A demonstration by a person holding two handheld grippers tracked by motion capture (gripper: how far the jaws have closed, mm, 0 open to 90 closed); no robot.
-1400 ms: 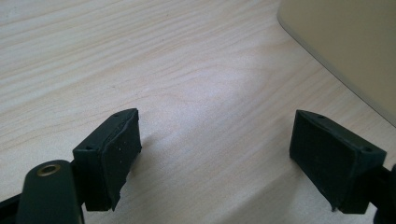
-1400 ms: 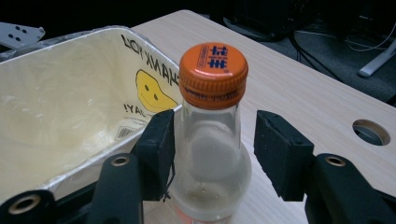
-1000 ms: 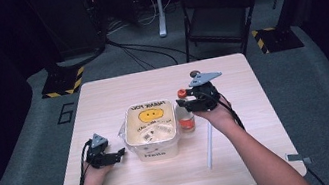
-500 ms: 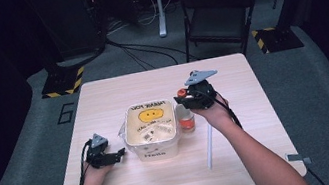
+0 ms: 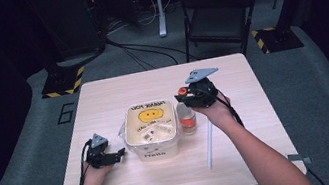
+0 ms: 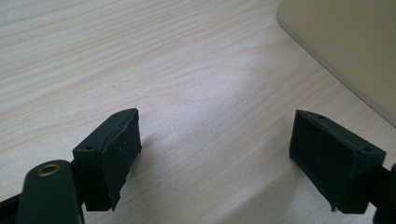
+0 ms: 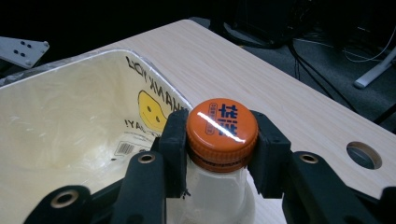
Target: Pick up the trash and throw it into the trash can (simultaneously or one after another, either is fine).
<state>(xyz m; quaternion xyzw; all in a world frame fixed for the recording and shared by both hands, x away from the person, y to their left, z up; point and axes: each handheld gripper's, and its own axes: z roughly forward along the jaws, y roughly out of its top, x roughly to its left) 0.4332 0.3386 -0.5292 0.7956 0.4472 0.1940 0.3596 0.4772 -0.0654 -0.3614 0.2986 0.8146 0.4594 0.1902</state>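
**Right jaws clamped on the bottle cap**

While I look down from the high view, my right gripper [image 5: 188, 99] sits directly over the small clear plastic bottle with the orange screw cap [image 5: 187, 119], which stands upright on the pale wooden table [image 5: 231, 76] near its middle, touching the right wall of the cream plastic tub with the yellow smiley face [image 5: 151, 131]. A thin white straw [image 5: 208, 144] lies on the table toward the near edge, just right of the bottle. My left gripper [image 5: 112, 155] rests low by the tub's left side.

From the left gripper view, both pads stand wide apart over bare wood, holding nothing, with the tub's wall [image 6: 345, 46] at upper right.

From the right gripper view, the two pads press the cap [image 7: 222, 127] from opposite sides. The bottle's long axis runs straight down from the jaws, so I judge any twist or lift must follow that vertical line.
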